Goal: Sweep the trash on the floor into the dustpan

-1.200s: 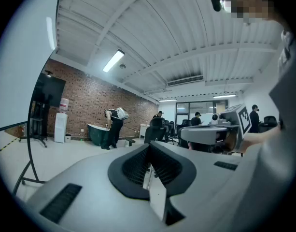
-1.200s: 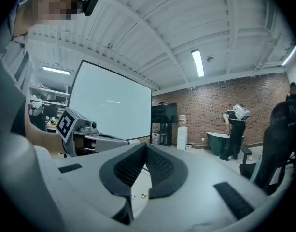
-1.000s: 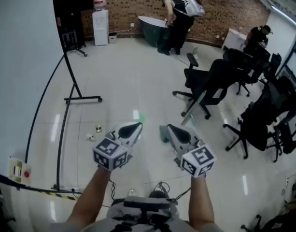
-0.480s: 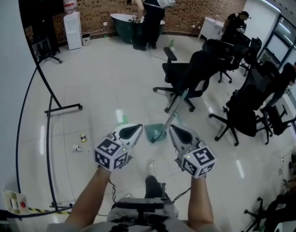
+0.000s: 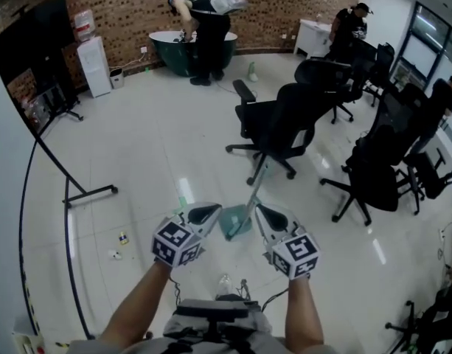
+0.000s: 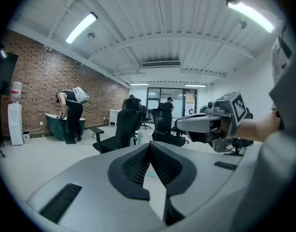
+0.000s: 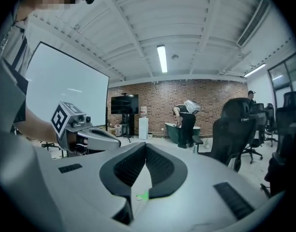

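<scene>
A green dustpan (image 5: 234, 222) with a long pale handle (image 5: 256, 186) stands on the white floor, its handle leaning toward a black office chair (image 5: 283, 122). Small bits of trash (image 5: 122, 237) lie on the floor well to the left. In the head view my left gripper (image 5: 205, 214) is just left of the dustpan and my right gripper (image 5: 263, 212) just right of it. Both are shut and empty. The left gripper view shows its pads (image 6: 138, 164) pressed together. The right gripper view shows the same on its pads (image 7: 157, 164).
More black office chairs (image 5: 373, 168) crowd the right side. A whiteboard stand's black legs (image 5: 89, 194) run along the left. A person bends over a green tub (image 5: 189, 46) at the brick back wall, beside a water dispenser (image 5: 90, 56). Other people stand at the far right.
Both grippers have moved forward across the floor and a little down. The dustpan, once ahead on the right, now sits between their tips. The trash has slid left in view.
</scene>
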Demonstrator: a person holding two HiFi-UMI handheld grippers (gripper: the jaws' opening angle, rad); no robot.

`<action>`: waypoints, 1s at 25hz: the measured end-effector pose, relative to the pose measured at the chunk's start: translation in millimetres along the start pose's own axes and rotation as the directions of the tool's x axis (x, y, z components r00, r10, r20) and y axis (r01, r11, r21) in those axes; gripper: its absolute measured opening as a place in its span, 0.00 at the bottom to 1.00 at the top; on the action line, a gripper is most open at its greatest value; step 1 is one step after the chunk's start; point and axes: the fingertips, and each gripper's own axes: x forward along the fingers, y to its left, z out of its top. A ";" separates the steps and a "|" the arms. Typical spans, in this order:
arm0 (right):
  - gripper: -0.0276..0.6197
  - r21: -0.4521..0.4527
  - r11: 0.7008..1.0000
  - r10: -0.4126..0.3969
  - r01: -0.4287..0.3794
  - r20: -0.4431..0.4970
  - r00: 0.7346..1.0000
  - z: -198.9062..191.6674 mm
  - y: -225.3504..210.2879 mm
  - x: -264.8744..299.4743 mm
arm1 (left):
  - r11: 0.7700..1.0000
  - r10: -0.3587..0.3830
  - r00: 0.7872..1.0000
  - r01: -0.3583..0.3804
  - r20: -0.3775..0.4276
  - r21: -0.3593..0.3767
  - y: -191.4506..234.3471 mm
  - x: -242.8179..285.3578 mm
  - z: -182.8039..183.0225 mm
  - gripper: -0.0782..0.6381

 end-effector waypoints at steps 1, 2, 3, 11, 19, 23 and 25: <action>0.04 0.011 1.000 -0.001 0.001 -0.021 1.000 -3.5 -7.6 4.1 | 1.000 -0.001 1.000 0.001 -0.007 0.003 5.2 8.6 0.3 0.12; 0.04 0.021 1.000 -0.004 0.004 -0.039 0.999 -6.0 -15.8 7.4 | 1.000 -0.005 1.000 0.005 -0.012 0.008 10.0 17.5 1.9 0.12; 0.04 0.029 0.999 -0.012 0.014 -0.053 0.999 -8.2 -25.2 10.0 | 1.000 -0.011 1.000 0.011 -0.018 0.013 14.1 27.1 2.9 0.12; 0.05 0.101 0.980 -0.154 0.170 -0.150 0.977 -49.8 -80.8 21.6 | 0.984 -0.162 0.979 0.169 -0.123 0.050 25.7 100.3 -19.5 0.12; 0.17 0.151 0.916 -0.315 0.372 -0.306 0.899 -105.8 -106.0 53.8 | 0.934 -0.341 0.919 0.355 -0.196 0.038 53.7 155.8 -45.5 0.12; 0.23 0.129 0.889 -0.350 0.438 -0.424 0.835 -144.8 -119.5 71.0 | 0.904 -0.408 0.882 0.427 -0.237 0.035 64.0 174.4 -64.2 0.12; 0.31 0.119 0.884 -0.347 0.451 -0.480 0.806 -170.2 -127.6 80.9 | 0.892 -0.429 0.866 0.451 -0.257 0.032 65.4 182.2 -76.0 0.12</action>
